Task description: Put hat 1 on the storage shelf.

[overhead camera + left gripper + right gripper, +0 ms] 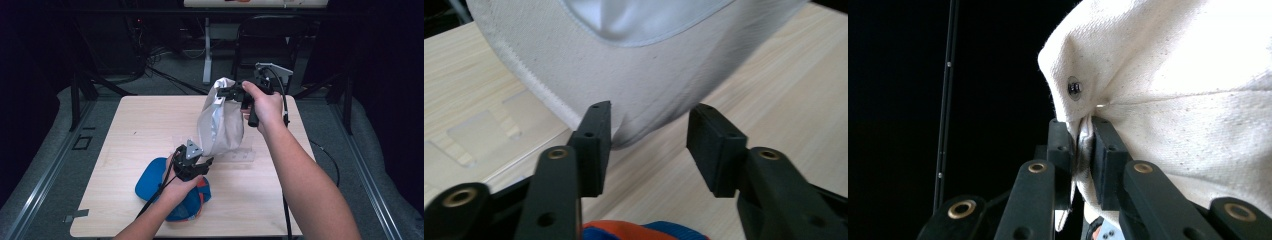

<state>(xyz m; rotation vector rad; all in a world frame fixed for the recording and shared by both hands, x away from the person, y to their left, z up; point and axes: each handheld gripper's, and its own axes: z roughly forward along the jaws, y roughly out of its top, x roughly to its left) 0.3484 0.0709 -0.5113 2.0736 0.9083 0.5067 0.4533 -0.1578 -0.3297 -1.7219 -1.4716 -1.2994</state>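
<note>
The right claw (pixel 1082 142) is closed on a fold of a white cap (pixel 220 122), close to a small metal eyelet (pixel 1074 88), and it holds the cap up in the air above the far half of the wooden counter (pixel 130 125). The cap hangs down from this grip, and its lowest edge comes near to the counter.

The left claw (pixel 649 145) is half open. In the left gripper view the bottom edge of the white cap lies between its two jaws; the left jaw is at the cloth or very near it, the right jaw is apart from it, so this claw does not grip yet. Under the left hand (pixel 177 187) lies a blue and orange cap (pixel 155 182), flat on the near part of the counter, and a clear plastic stand (pixel 240 152) is just behind the hanging cap.

In my judgement, the step in hand is to take a second hold on the white cap. The next move asks that the left claw goes a little further onto the lower edge and closes on the cloth, while the right claw holds firm, so the cap can be handled with both.
</note>
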